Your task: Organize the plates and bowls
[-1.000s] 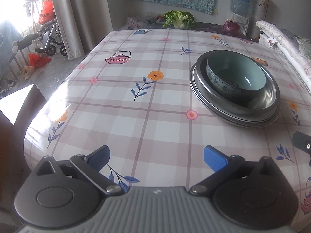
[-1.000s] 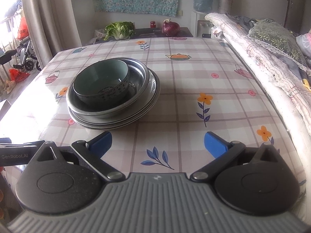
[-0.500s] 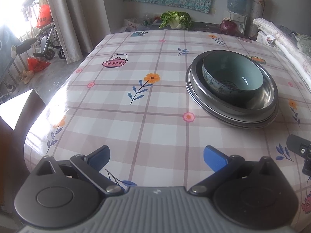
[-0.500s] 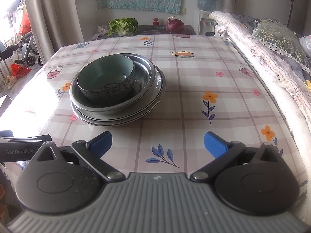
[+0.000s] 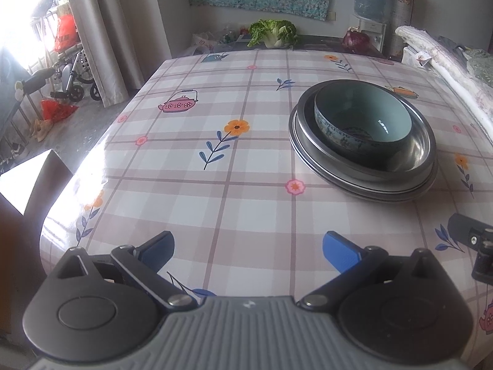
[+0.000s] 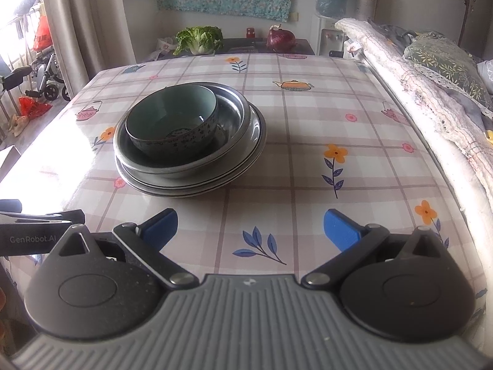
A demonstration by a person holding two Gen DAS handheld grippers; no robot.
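A teal patterned ceramic bowl (image 5: 363,121) (image 6: 172,123) sits inside a metal bowl (image 5: 419,151) (image 6: 234,114), which rests on stacked metal plates (image 5: 369,189) (image 6: 246,157) on the checked tablecloth. In the left wrist view the stack lies ahead to the right of my left gripper (image 5: 248,248), which is open and holds nothing. In the right wrist view the stack lies ahead to the left of my right gripper (image 6: 249,229), also open and empty. Both grippers hover near the table's front edge, well short of the stack.
The table (image 5: 215,160) carries a floral plaid cloth. Bedding (image 6: 431,92) is piled along its right side. A cabbage (image 6: 200,40) and a red onion (image 6: 280,40) sit on a dark cabinet behind. A wheelchair (image 5: 71,77) and curtain stand at the left.
Both grippers have pulled back and risen slightly, so the stack looks a little farther away. The bowls and plates have not moved, and both grippers stay open.
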